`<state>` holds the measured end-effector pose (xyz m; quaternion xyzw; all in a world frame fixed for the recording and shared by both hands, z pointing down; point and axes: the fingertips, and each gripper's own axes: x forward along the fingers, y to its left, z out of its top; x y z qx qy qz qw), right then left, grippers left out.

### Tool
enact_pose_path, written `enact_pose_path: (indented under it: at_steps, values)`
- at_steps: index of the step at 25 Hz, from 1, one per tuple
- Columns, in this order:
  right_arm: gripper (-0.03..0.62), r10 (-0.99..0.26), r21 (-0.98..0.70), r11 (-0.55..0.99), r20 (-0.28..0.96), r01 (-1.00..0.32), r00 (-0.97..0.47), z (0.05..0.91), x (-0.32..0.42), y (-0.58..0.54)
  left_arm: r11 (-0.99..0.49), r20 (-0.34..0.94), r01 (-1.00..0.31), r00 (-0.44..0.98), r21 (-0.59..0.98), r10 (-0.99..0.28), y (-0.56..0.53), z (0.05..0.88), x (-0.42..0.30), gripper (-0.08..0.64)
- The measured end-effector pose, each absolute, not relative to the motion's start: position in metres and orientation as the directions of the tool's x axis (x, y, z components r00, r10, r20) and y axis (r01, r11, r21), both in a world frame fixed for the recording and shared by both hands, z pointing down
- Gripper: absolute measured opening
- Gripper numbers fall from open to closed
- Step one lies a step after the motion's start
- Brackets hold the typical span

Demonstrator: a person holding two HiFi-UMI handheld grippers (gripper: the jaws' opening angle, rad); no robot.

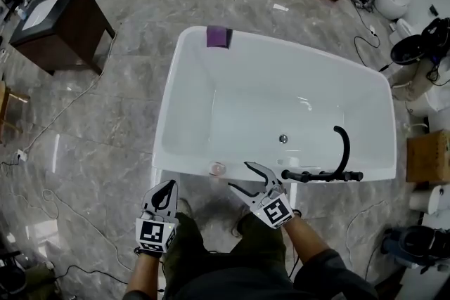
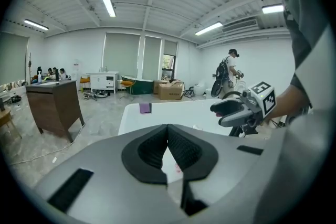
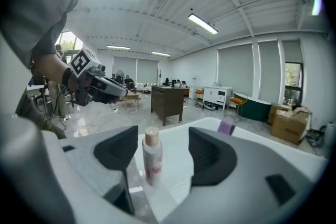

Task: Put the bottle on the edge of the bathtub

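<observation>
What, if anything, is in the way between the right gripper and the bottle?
Nothing visible. The bottle stands upright on the bathtub rim, right between the right gripper's open fingers, which do not press on it.

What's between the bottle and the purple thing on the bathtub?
Only the bathtub's bare white inside. The head view shows the bottle on the near edge, the purple thing on the far edge.

The bathtub is glossy, smooth white, and the floor is polished grey stone with reflections. The bottle looks like pale plastic; the faucet is matt black.
</observation>
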<state>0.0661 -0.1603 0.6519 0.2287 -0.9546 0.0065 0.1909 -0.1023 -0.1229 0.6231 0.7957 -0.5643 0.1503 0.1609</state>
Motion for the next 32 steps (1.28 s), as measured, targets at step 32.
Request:
enact_pose_path:
  at_steps: [32]
  values:
    - [0.118,-0.768,0.083,0.619,0.274,-0.781,-0.579,0.408,0.129,-0.121,-0.42,0.343,-0.904,0.421,0.084,-0.84,-0.094,0.421,-0.075,0.002]
